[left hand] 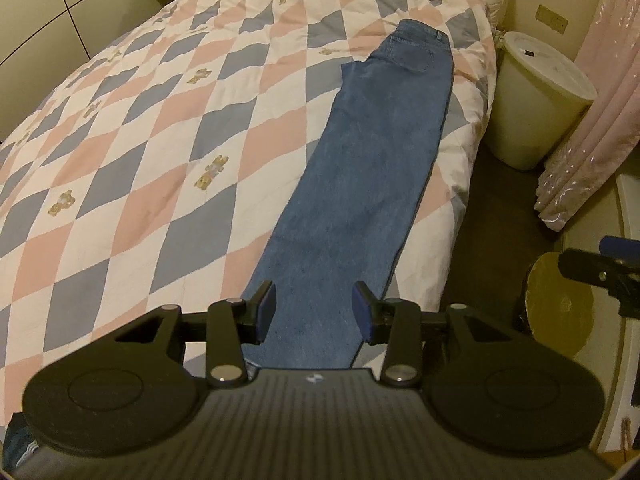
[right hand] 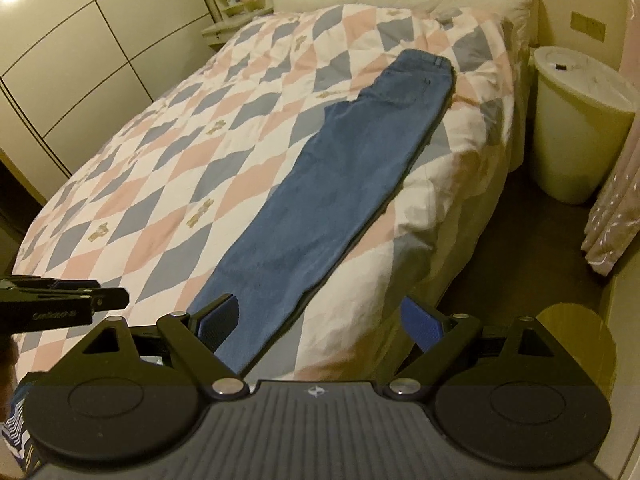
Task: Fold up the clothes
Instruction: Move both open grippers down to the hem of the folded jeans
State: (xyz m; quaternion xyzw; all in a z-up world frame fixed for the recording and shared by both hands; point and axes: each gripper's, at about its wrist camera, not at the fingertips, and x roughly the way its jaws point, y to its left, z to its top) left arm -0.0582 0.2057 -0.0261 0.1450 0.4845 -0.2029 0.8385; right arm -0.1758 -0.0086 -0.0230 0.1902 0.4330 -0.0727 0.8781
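Blue jeans (left hand: 372,184) lie flat, folded lengthwise, near the right edge of a checked quilt (left hand: 152,128).
Left tool (left hand: 314,312) and right tool (right hand: 320,322) both hover with fingers apart; only the right view shows the wardrobe (right hand: 80,40).

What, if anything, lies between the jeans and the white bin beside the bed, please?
Only the quilt's draped edge and a strip of dark floor separate the jeans from the bin, shown best in the right wrist view.
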